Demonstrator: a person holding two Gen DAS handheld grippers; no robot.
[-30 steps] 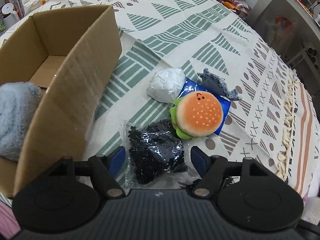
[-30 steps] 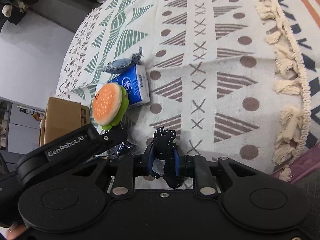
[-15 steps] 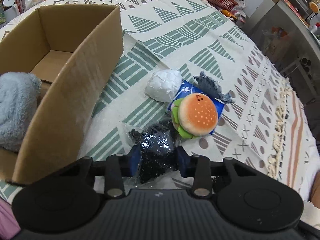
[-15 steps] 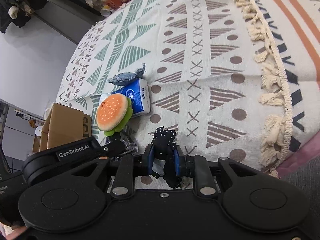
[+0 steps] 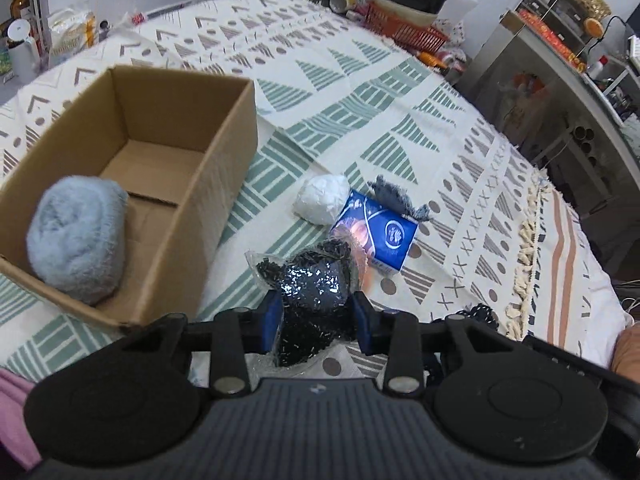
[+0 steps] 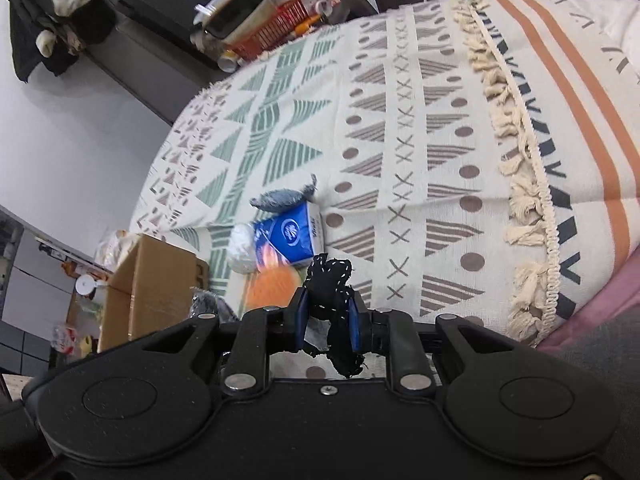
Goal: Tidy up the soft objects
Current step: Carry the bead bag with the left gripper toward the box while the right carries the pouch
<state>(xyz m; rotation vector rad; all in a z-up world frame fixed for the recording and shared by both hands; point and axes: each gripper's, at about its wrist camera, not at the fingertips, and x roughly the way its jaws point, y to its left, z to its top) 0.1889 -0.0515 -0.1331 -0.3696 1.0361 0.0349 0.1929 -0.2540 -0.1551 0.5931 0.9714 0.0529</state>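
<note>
Our left gripper [image 5: 316, 322] is squeezed tight on the shiny black bag [image 5: 316, 292], just beside the cardboard box [image 5: 192, 200]. The bag is slippery and floppy, so it could slide out before it gets over the box wall. Our right gripper [image 6: 325, 322] is pinched on a black cloth [image 6: 330, 280] whose loose end hangs down and could snag.

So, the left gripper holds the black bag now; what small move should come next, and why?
Probably carry it to the left, over the cardboard box. The left gripper is shut on the clear bag of black pieces, which looks raised off the cloth. The box is open, with only a blue fluffy bundle at its near end, so its far part is free.
</note>
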